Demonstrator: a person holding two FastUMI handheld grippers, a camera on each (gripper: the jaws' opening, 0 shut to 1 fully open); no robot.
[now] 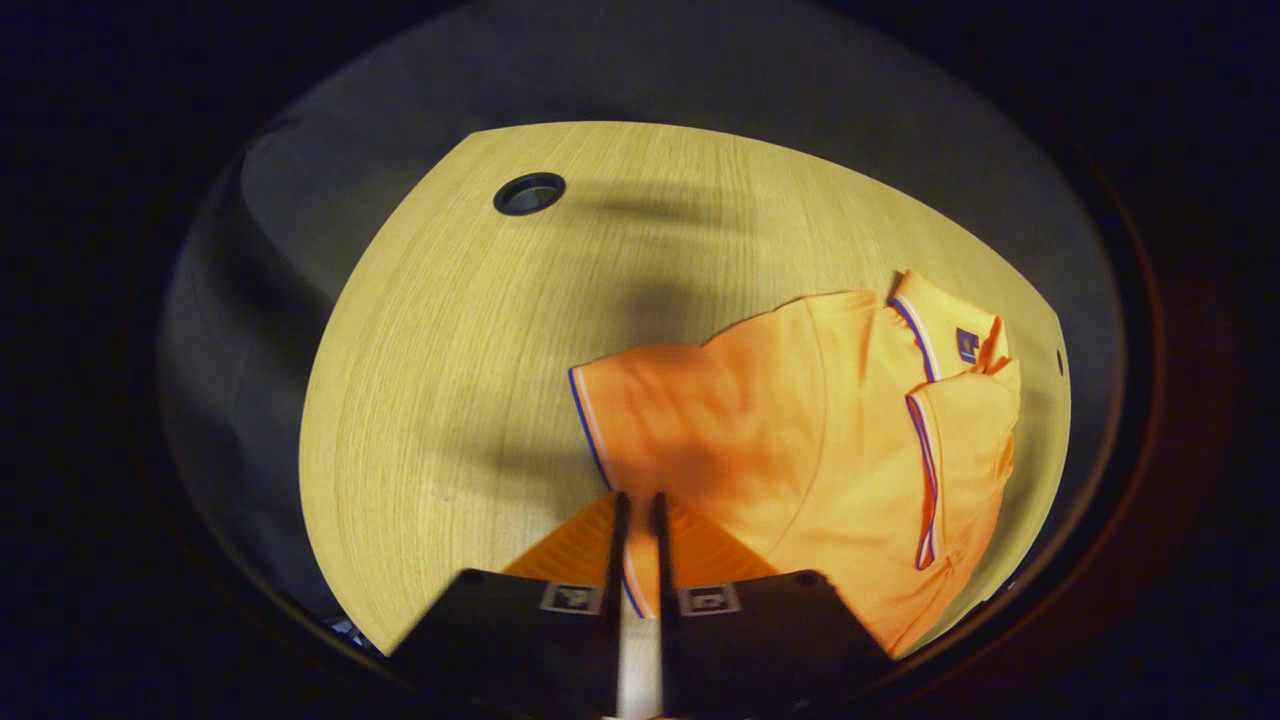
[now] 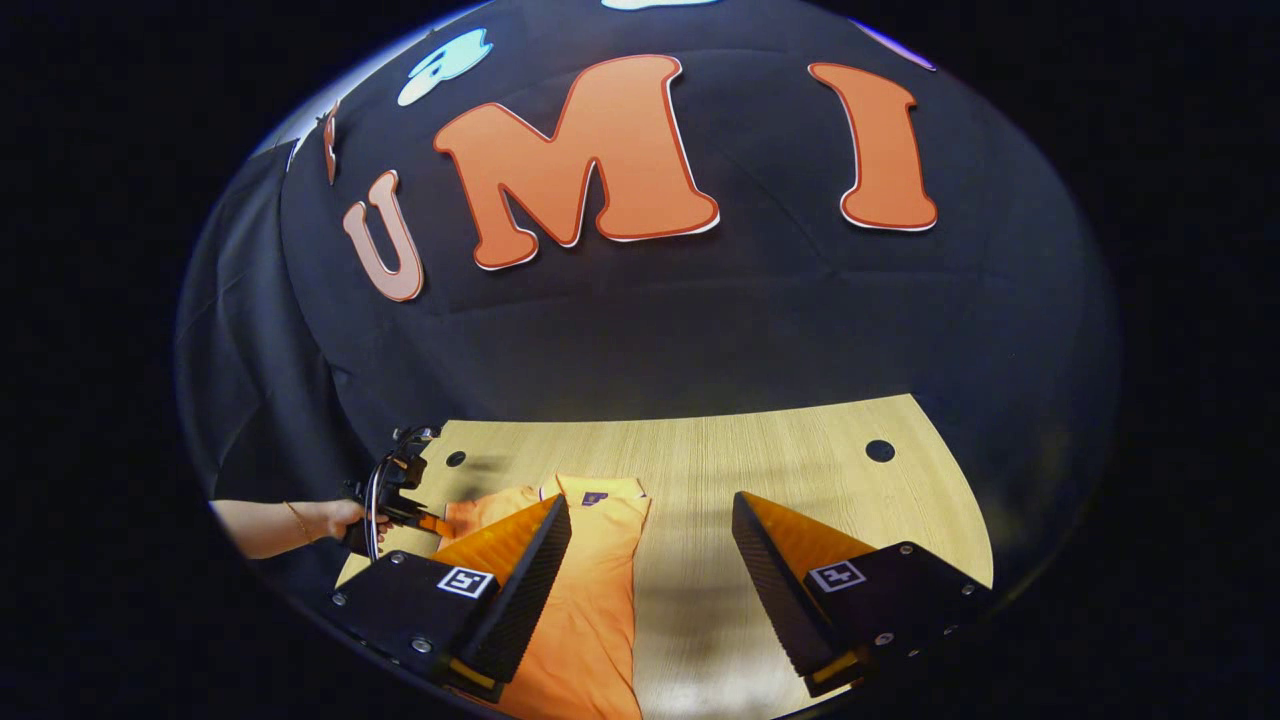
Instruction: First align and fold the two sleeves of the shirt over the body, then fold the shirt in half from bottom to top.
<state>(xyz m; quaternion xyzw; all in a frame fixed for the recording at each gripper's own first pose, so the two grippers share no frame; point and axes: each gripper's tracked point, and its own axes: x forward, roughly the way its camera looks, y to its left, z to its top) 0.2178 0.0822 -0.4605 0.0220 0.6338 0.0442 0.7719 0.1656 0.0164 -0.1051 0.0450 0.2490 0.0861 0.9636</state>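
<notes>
Left gripper view shows the wooden table [image 1: 450,400] first, pale, with a round cable hole [image 1: 529,193] near its far edge. On the table lies the orange polo shirt [image 1: 850,420], spread flat, its body toward the right of the picture and the collar [image 1: 925,340], with striped trim, at the far right. One short sleeve [image 1: 640,420] reaches out to the left and ends in a striped cuff [image 1: 588,425]. The left gripper [image 1: 638,505] has its two fingers almost together, and a thin edge of the sleeve cloth seems to be pinched between them, so I judge it is grasping the sleeve.

In the right gripper view the same shirt [image 2: 590,600] lies on the table [image 2: 800,450] under and beside the right gripper [image 2: 650,520], which is released: its fingers stand wide apart and nothing is between them. Farther off at the left, a hand [image 2: 335,520] holds the other gripper at the shirt's sleeve.

I judge the shirt to be light, soft and limp. It will not keep a shape and it will drag and wrinkle if pulled along the wood, so it should be lifted a little and laid over. Good places to take hold are the cuff edge or the sleeve corner, where the hem is thicker, and later the two bottom corners.
</notes>
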